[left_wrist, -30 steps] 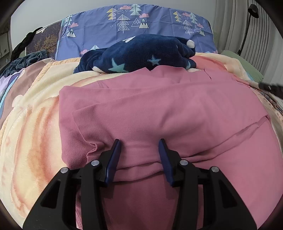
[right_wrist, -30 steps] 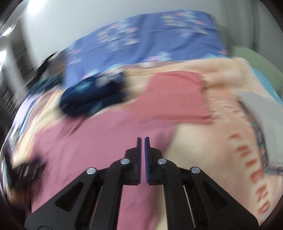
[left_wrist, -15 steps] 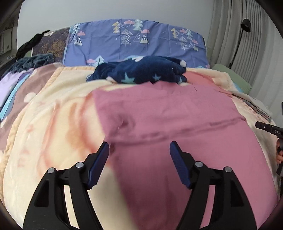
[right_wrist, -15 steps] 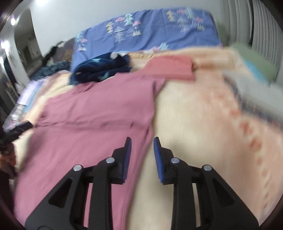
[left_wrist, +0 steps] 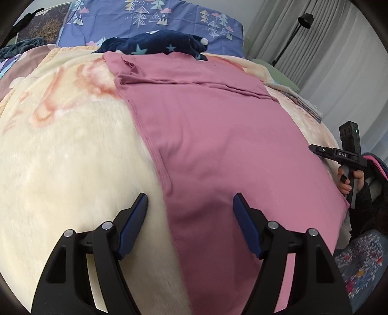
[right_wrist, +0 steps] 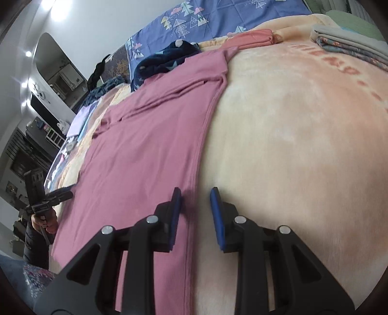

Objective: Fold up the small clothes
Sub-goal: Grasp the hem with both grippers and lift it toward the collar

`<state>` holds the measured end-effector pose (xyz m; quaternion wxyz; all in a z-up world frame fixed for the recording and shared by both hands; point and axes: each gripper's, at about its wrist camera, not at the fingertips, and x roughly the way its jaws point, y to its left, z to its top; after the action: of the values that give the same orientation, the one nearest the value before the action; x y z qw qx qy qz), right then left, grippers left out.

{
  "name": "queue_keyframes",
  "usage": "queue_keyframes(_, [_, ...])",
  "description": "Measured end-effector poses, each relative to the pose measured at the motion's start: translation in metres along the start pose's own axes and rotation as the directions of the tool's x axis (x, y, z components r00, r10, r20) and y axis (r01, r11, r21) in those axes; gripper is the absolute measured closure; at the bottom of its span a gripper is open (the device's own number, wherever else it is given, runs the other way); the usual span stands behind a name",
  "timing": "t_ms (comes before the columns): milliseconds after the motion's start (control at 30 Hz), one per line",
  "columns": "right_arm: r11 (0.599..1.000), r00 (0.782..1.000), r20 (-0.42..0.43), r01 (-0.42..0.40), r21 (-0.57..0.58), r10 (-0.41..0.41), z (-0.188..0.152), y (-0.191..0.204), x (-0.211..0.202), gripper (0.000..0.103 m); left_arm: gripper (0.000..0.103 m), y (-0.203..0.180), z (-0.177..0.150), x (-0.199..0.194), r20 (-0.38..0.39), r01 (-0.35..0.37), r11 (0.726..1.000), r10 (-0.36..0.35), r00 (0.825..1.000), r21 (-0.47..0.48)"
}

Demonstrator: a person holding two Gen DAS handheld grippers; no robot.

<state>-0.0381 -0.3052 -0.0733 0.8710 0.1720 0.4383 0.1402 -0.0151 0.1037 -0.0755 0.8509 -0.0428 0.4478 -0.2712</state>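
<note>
A pink garment (left_wrist: 218,150) lies flat and lengthwise on the cream blanket (left_wrist: 72,169), with a folded band across its far end. My left gripper (left_wrist: 189,197) stands wide open above the garment's left hem at the near end, one finger over the blanket and one over the cloth. In the right wrist view the same garment (right_wrist: 150,150) runs up the left half. My right gripper (right_wrist: 195,191) is open a little and straddles the right hem without pressing on it. Each gripper also shows in the other's view: the right gripper (left_wrist: 315,148), the left gripper (right_wrist: 64,195).
A navy star-print fleece (left_wrist: 155,46) lies beyond the garment's far end, in front of a blue tree-print pillow (left_wrist: 150,17). A folded pink piece (right_wrist: 252,37) and a folded grey stack (right_wrist: 349,43) rest at the far right. Curtains and a floor lamp (left_wrist: 304,20) stand beyond the bed.
Both grippers drew back from the far fold to the near end of the garment. The left jaws widened, the right jaws went from shut to slightly open. The cloth now lies flat.
</note>
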Motion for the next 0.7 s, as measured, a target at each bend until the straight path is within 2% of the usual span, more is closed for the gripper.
queue_keyframes(167, [1.000,1.000,-0.009,-0.015,0.006,0.015,-0.024,0.001,-0.016,0.076,0.032,-0.014,-0.025,-0.012,-0.004,0.011,0.999,-0.010,1.000,0.034])
queue_keyframes(233, [1.000,1.000,-0.012,-0.027,0.007,0.027,-0.036,0.000,-0.024,0.076,0.035,-0.017,-0.035,-0.018,-0.006,0.012,0.999,-0.012,1.000,0.048])
queue_keyframes(400, [0.998,0.998,-0.023,-0.066,0.020,0.067,-0.066,-0.001,-0.046,0.076,0.066,-0.020,-0.057,-0.038,-0.011,0.047,0.998,-0.047,0.999,0.038])
queue_keyframes(467, [0.996,0.996,-0.027,-0.085,0.026,0.086,-0.077,-0.003,-0.056,0.076,0.071,-0.020,-0.071,-0.047,-0.018,0.060,0.998,-0.059,0.998,0.036])
queue_keyframes(567, [0.993,0.993,-0.026,-0.116,0.028,0.116,-0.095,-0.007,-0.070,0.073,0.071,-0.019,-0.083,-0.053,-0.022,0.074,0.997,-0.074,0.997,0.030])
queue_keyframes(633, [0.992,0.992,-0.019,-0.126,0.027,0.127,-0.099,-0.007,-0.070,0.071,0.067,-0.016,-0.085,-0.052,-0.021,0.090,0.996,-0.090,0.996,0.012])
queue_keyframes(700, [0.990,0.991,-0.020,-0.133,0.039,0.134,-0.098,-0.008,-0.066,0.069,0.056,-0.014,-0.084,-0.047,-0.027,0.122,0.992,-0.123,0.992,-0.019])
